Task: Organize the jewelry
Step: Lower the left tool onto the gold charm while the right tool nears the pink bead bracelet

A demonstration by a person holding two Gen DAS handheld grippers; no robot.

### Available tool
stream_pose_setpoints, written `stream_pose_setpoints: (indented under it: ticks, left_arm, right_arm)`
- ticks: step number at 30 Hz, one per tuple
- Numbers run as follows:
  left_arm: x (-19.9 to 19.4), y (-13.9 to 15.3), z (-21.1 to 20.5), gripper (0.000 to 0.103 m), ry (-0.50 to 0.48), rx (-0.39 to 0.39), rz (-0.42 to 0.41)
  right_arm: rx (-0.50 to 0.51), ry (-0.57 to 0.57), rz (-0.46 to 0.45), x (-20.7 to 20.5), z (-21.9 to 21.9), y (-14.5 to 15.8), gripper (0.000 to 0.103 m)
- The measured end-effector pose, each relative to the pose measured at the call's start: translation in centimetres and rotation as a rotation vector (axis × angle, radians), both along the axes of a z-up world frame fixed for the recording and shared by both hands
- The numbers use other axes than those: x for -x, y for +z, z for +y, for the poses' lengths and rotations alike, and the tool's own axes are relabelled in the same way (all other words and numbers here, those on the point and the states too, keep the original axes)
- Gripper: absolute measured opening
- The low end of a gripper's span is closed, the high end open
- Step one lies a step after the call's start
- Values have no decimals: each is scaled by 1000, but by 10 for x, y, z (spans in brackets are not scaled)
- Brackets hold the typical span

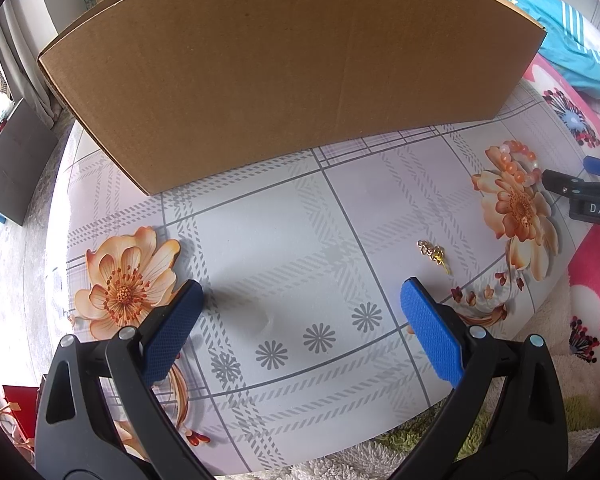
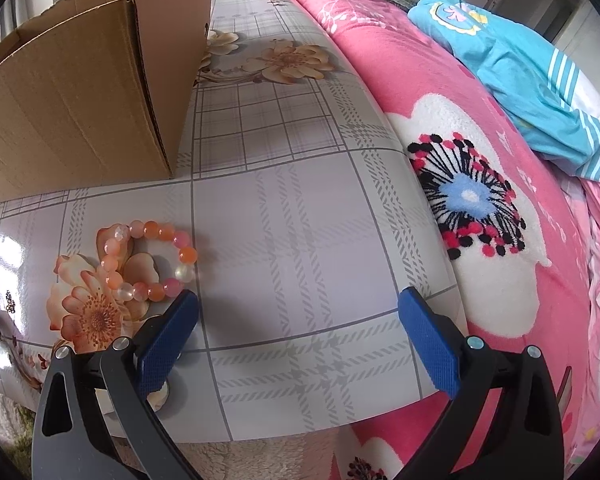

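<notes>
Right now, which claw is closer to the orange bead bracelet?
The right claw. Its left fingertip sits right beside the bracelet. The left claw is farther off, nearer the gold earring.

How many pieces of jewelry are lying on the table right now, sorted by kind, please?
Beaded bracelet: 1
Small gold piece, too small to tell its exact kind: 1
Total: 2, both out on the table in front of the cardboard box.

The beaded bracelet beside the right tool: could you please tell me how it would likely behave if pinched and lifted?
The beaded bracelet is a loop of separate round beads, so it would probably sag limply rather than hold its ring shape. The beads look smooth and glossy, so they may slip between the pads. If pushed, it would likely slide on the shiny tablecloth.
</notes>
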State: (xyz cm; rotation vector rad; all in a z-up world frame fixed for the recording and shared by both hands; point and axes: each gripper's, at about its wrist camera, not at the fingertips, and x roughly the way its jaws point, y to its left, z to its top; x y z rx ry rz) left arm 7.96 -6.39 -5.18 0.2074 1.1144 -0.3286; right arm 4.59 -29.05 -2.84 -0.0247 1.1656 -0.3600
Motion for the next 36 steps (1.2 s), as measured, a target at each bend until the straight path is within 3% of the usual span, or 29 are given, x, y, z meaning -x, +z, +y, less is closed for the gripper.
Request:
stream_pose_setpoints:
  ticks: [16, 25, 36]
  left_arm:
    - [8, -1, 7, 96, 21, 1, -5]
    - [9, 0, 2, 96, 61, 1, -12]
    - [19, 1, 0, 96, 119, 32, -61]
  right_arm:
    - [231, 20, -112, 15, 28, 2, 96]
    - [70, -39, -151, 21, 8, 0, 96]
    - [-5, 17, -189, 23, -2, -4, 96]
